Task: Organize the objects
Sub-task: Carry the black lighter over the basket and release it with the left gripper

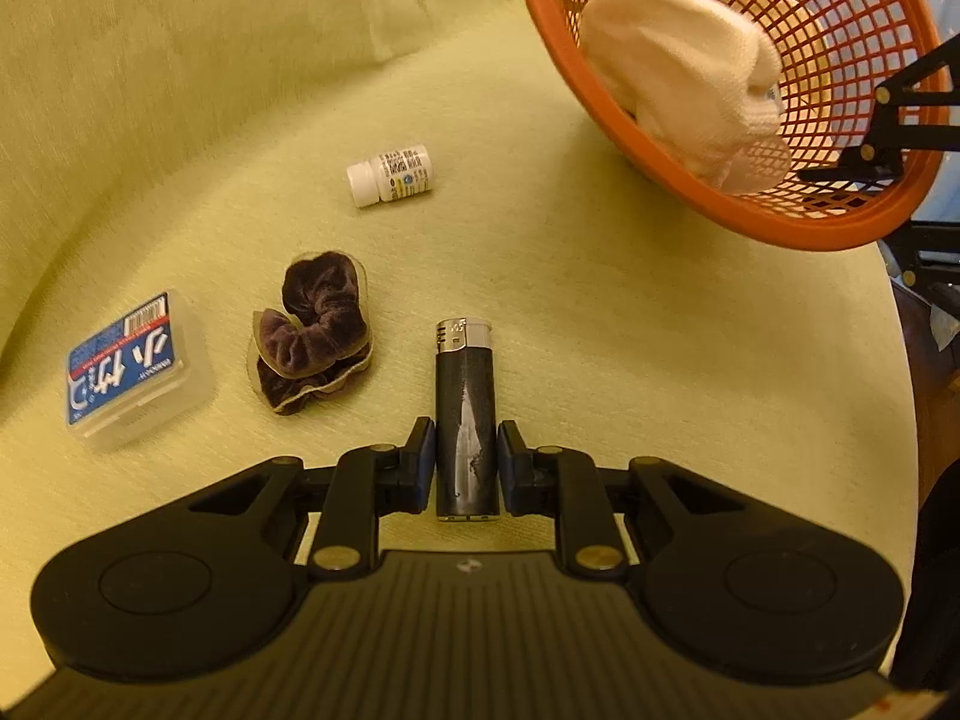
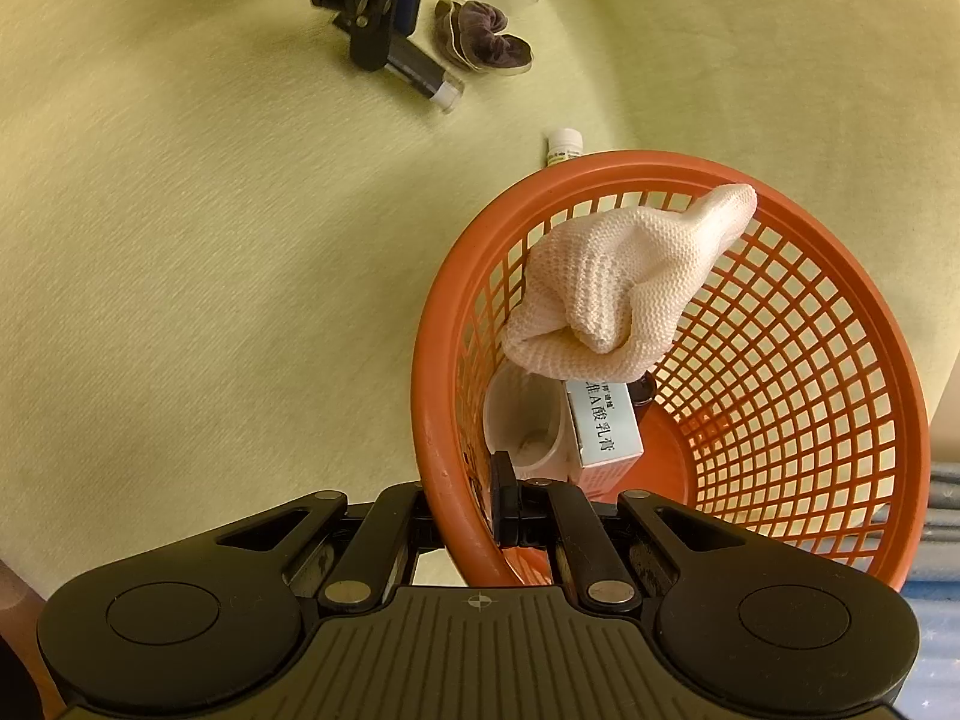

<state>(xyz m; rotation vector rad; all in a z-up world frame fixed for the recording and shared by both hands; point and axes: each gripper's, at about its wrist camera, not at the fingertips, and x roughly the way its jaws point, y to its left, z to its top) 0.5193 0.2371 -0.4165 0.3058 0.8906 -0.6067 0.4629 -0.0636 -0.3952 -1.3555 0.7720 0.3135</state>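
Left wrist view: the left claw (image 1: 466,462) is clamping the black lighter (image 1: 466,414) lying on the desk (image 1: 600,330), probably readying it for the orange basket (image 1: 720,204), whose rim the closed right claw (image 2: 465,510) is pinching, seemingly steadying it.

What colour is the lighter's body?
Black with whitish scuffs, silver cap: lighter; clearest in the left wrist view.
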